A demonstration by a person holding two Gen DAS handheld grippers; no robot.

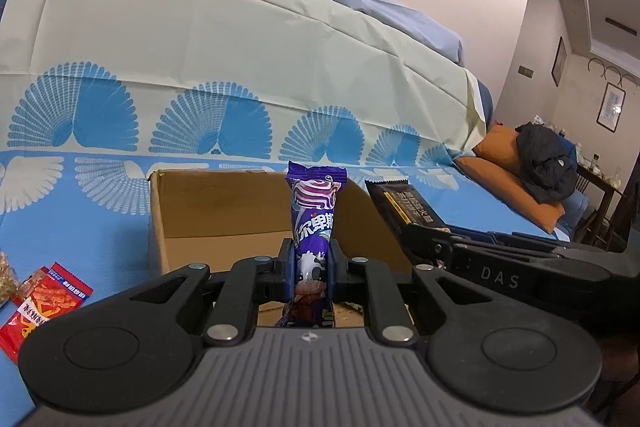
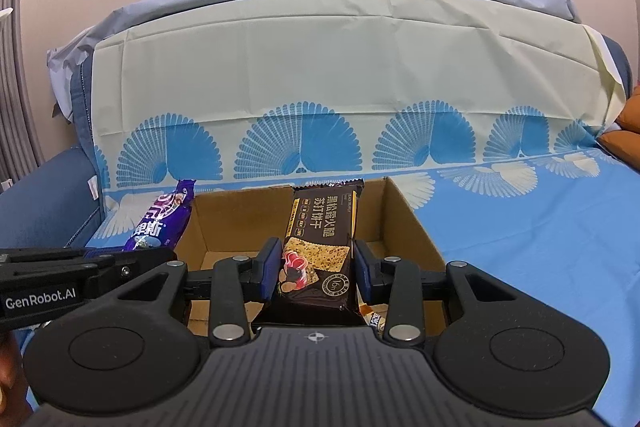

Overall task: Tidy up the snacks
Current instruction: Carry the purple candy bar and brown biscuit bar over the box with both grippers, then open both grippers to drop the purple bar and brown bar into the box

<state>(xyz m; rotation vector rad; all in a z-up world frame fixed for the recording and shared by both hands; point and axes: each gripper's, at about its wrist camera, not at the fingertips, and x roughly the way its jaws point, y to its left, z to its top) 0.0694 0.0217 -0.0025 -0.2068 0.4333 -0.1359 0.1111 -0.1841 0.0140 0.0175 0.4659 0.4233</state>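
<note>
Purple glossy foil snack packet (image 1: 313, 227), crimped top, stands upright, pinched between the blue pads of the left hand-held gripper (image 1: 312, 267); its lower end is hidden behind the gripper body.

Black-and-gold foil cracker packet (image 2: 320, 247), flat and rectangular, clamped upright in the right hand-held gripper (image 2: 316, 267); its base is cut off from view.

Open brown corrugated cardboard box (image 2: 404, 215) sits under both packets; its floor is mostly hidden, with one small wrapper glimpsed at 5 o'clock.

Red printed sachet (image 1: 44, 303) lies at 8 o'clock in the left view, beside a speckled packet cut off at the edge.

Smooth blue fan-patterned cover (image 2: 540, 227) over the sofa carries everything.
</note>
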